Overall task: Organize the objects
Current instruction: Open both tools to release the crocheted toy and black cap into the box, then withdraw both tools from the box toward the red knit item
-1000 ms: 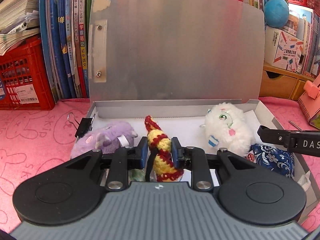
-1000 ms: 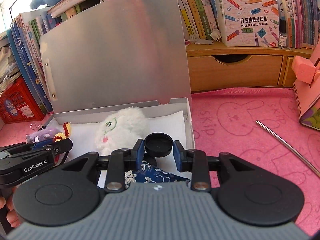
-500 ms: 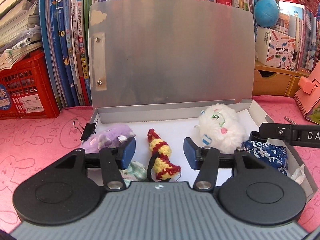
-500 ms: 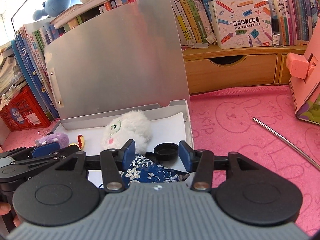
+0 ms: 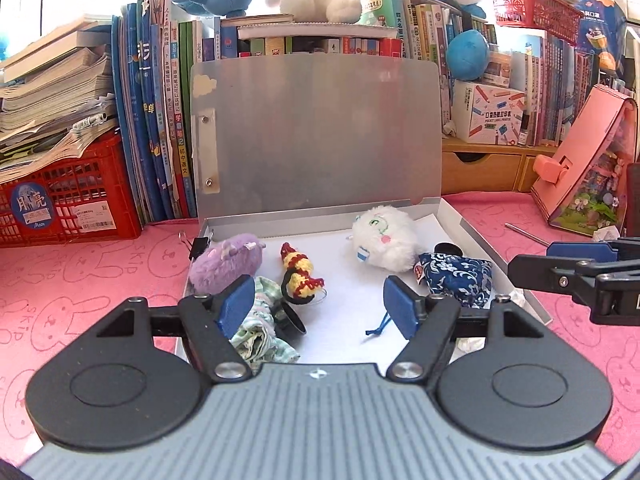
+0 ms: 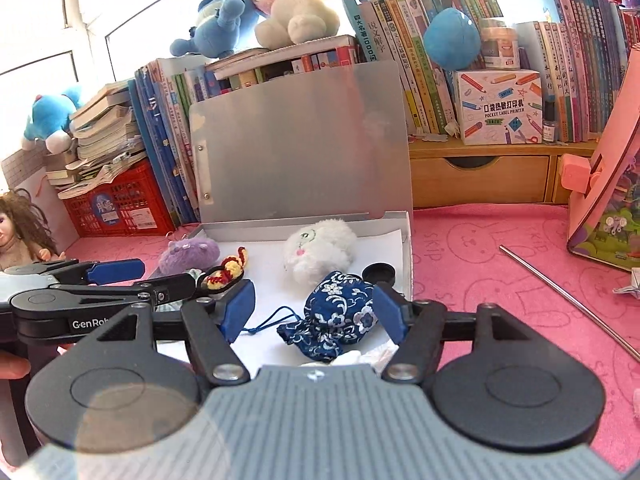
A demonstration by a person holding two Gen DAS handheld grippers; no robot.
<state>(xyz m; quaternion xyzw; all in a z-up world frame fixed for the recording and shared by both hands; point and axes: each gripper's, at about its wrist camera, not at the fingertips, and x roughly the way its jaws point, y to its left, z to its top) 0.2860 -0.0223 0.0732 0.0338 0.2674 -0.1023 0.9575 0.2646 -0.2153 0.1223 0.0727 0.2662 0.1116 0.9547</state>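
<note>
An open silver box [image 5: 480,236] stands on the pink cloth with its lid upright. In it lie a purple plush [image 5: 226,262], a yellow-and-red crocheted toy [image 5: 298,270], a white plush [image 5: 384,238], a blue patterned pouch [image 5: 456,276], a black cap [image 6: 379,271] and a green checked cloth [image 5: 260,336]. My left gripper [image 5: 318,302] hovers at the box's near edge. Its jaws are opening and hold nothing. My right gripper [image 6: 315,309] is over the pouch [image 6: 336,320], jaws opening, pads clear of it.
A red crate [image 5: 68,200] under stacked papers and rows of books stand behind the box. A wooden drawer unit [image 6: 480,176] and a pink stand [image 5: 580,184] are to the right. A metal rod [image 6: 560,288] lies on the cloth. A doll [image 6: 20,232] sits at far left.
Both grippers opened: the left let go of the crocheted toy, the right let go of the black cap. Both pulled back and up from the box.
</note>
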